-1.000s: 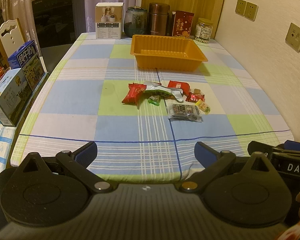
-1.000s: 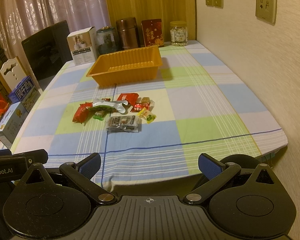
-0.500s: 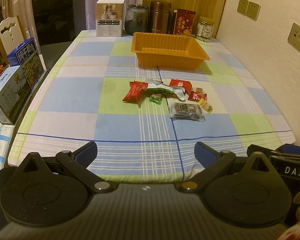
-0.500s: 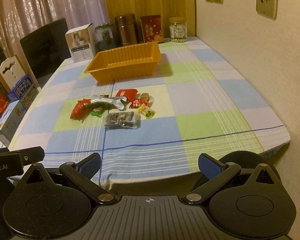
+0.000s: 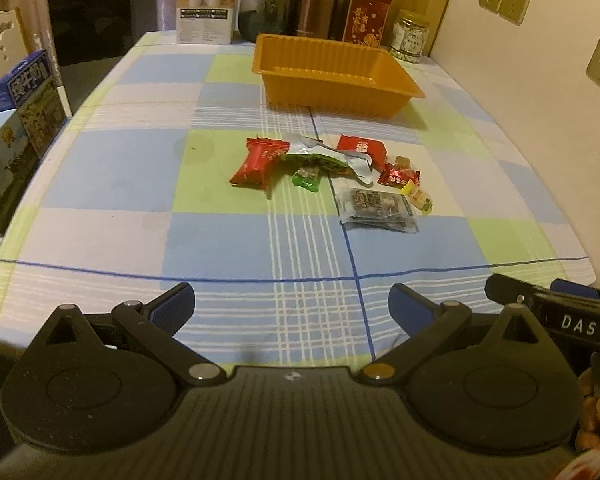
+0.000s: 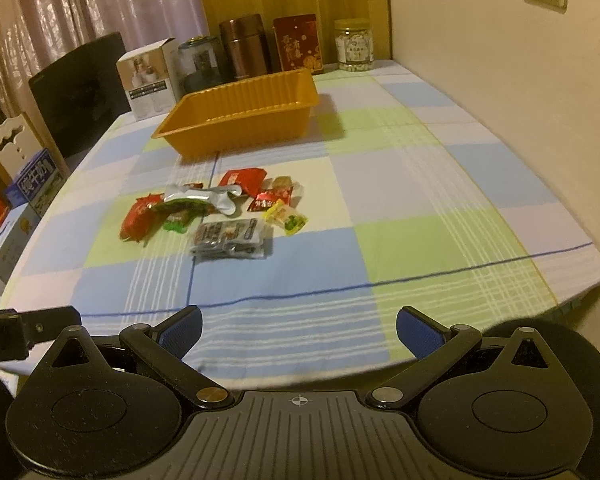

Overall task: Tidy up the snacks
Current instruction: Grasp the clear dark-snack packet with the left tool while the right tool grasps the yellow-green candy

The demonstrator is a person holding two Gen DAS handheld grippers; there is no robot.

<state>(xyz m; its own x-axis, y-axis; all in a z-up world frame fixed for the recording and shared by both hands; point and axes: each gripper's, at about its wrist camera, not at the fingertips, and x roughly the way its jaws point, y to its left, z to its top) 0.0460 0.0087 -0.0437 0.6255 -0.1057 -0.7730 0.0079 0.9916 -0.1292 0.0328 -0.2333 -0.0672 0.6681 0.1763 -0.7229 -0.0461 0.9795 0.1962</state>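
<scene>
Several snack packets lie in a loose heap mid-table: a red packet (image 5: 260, 160) (image 6: 140, 216), a silver-green bag (image 5: 324, 156) (image 6: 200, 200), a clear dark-printed pack (image 5: 376, 208) (image 6: 230, 236), small red and yellow candies (image 5: 400, 178) (image 6: 286, 218). Behind them stands an empty orange tray (image 5: 332, 92) (image 6: 240, 132). My left gripper (image 5: 292, 304) hangs open over the table's near edge, well short of the heap. My right gripper (image 6: 299, 330) is also open, at the near edge, nothing between its fingers.
Along the far edge stand a white box (image 5: 206, 6), a dark jar (image 5: 264, 8), a brown canister (image 5: 314, 10), a red pouch (image 5: 366, 18) and a glass jar (image 5: 410, 40). Cartons (image 5: 16, 128) and a chair sit left. A wall (image 6: 520, 100) bounds the right side.
Both grippers have moved forward toward the table, so the snacks and tray appear closer and larger. Both stay open; nothing on the table has shifted.
</scene>
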